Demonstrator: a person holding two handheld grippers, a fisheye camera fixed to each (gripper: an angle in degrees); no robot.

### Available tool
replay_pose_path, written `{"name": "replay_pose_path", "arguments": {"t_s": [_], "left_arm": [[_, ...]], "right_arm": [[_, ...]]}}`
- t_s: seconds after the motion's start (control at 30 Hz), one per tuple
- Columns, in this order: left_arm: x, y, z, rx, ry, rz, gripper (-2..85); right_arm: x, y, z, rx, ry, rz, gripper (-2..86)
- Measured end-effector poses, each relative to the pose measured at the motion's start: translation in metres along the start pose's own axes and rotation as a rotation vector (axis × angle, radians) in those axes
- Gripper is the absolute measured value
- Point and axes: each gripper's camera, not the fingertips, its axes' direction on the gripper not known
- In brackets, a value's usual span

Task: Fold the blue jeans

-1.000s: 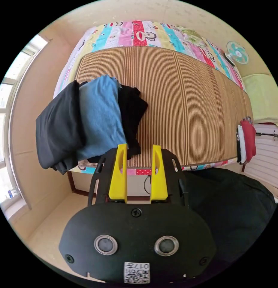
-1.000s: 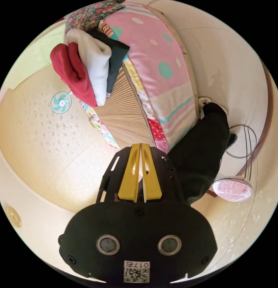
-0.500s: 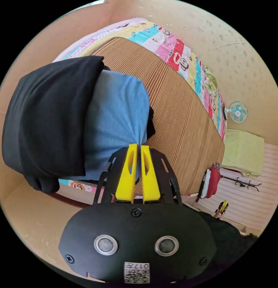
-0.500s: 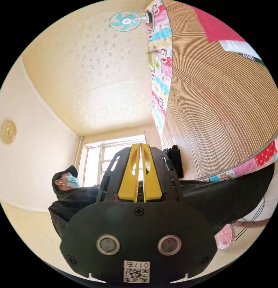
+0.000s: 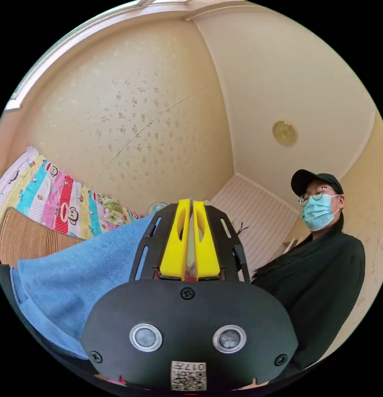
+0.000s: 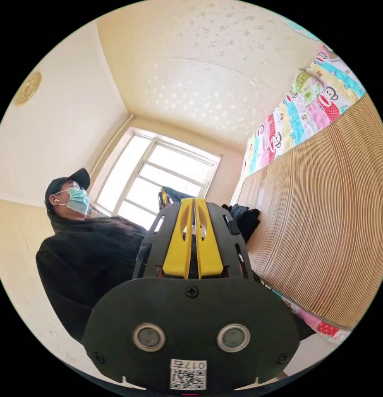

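My left gripper (image 5: 190, 202) had its two yellow jaws drawn nearly together, with only a thin slit between them. The blue jeans (image 5: 75, 273) spread out to the left of the jaws and ran up behind the gripper's black frame toward the tips. I could not tell from the left gripper view whether the jaws actually pinched the denim, because the frame hid the place where cloth and tips would meet. Further left of the jeans lay the ribbed bamboo mat (image 5: 26, 244), and beyond it the striped cartoon-print bedsheet (image 5: 55, 198). To the right of the jaws stood a person in a dark top (image 5: 324, 273), and above them a round ceiling light (image 5: 285, 132).

My right gripper (image 6: 193, 200) also had its jaws all but closed, a narrow gap showing between them and nothing visible in it. The bamboo mat (image 6: 324, 215) stretched away to the right of these jaws, edged by the same bedsheet (image 6: 299, 120). Just past the tips, at the near edge of the mat, sat a dark heap of clothing (image 6: 245, 219). A window (image 6: 158, 173) showed beyond the tips, and the person (image 6: 88, 256) stood to the left.
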Motion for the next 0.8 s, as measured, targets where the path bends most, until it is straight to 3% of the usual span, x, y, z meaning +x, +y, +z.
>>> {"name": "replay_pose_path", "arguments": {"t_s": [0.2, 0.33, 0.43, 0.47, 0.57, 0.67, 0.73, 0.8], "left_arm": [[0.061, 0.006, 0.061, 0.112, 0.392, 0.096, -1.0], [0.097, 0.012, 0.101, 0.056, 0.409, 0.134, -1.0], [0.129, 0.019, 0.129, -0.02, 0.535, 0.195, -0.9], [0.141, 0.023, 0.136, -0.063, 0.553, 0.224, -0.9], [0.16, 0.04, 0.13, -0.146, 0.49, 0.314, -0.7], [0.161, 0.063, 0.111, -0.281, 0.396, 0.425, 0.2], [0.146, 0.074, 0.111, -0.438, 0.283, 0.368, 2.2], [0.113, 0.087, 0.113, -0.555, 0.005, 0.238, 6.9]], "right_arm": [[-0.042, -0.01, 0.19, -0.46, 0.044, -0.306, 15.5], [-0.063, 0.026, 0.305, -0.573, 0.246, -0.497, 20.6], [-0.056, 0.058, 0.354, -0.469, 0.628, -0.576, 20.2], [-0.053, 0.066, 0.361, -0.392, 0.783, -0.596, 13.2], [-0.055, 0.068, 0.346, -0.158, 1.01, -0.596, 5.7], [-0.071, 0.068, 0.307, 0.136, 1.088, -0.595, 5.3], [-0.087, 0.072, 0.285, 0.301, 1.07, -0.632, 5.3], [-0.105, 0.076, 0.269, 0.425, 1.012, -0.704, 5.2]]}}
